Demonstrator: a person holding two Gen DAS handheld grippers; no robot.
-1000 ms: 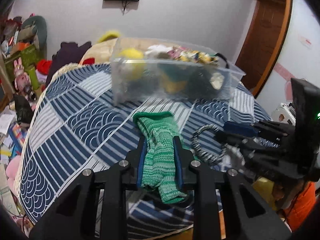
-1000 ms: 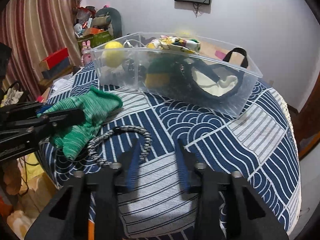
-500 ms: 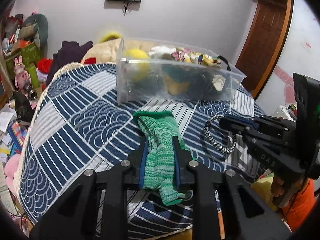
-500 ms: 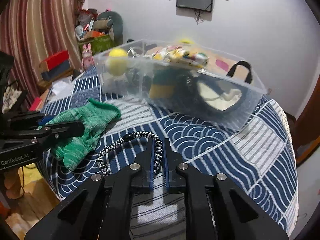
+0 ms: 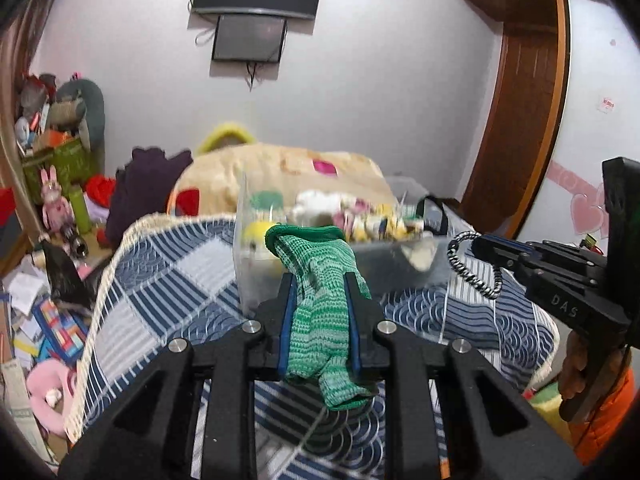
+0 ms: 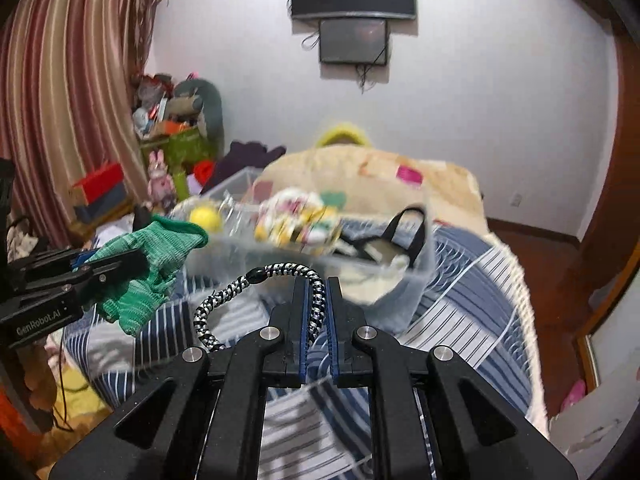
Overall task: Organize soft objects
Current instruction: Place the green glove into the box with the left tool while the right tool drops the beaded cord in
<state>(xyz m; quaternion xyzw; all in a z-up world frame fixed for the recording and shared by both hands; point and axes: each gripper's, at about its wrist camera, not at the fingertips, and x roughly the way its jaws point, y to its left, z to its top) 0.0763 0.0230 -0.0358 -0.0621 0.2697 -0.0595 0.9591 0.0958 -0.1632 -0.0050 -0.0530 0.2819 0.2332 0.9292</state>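
We now have both pickups clear of the blue-and-white patterned cover (image 5: pixel 168 276); a second ago both items lay flat on it. The green knitted sock (image 5: pixel 320 308) hangs off the surface, clamped between the pads of our left gripper (image 5: pixel 319 320), its cuff lifted in front of the clear plastic bin (image 6: pixel 404 292) and its toe drooping below the jaws. The black-and-white braided cord loop (image 6: pixel 256 288) is up too: a second ago the right gripper (image 6: pixel 317 320) stood open around it, and now its jaws are together on one strand, the rest of the loop arching out to the left. In the left wrist view that same loop dangles just in front of the bin.

We judge the grasp step done for both hands and the carry to the bin under way; that bin already holds a yellow ball (image 6: pixel 205 218), patterned fabric and a black-handled bag (image 6: pixel 404 236), so it looks like the drop target.

For writing, the left gripper's body reads "GenRobot.AI" in the right wrist view, and the right gripper's body shows "DAS" in the left wrist view. Nothing else is legible.
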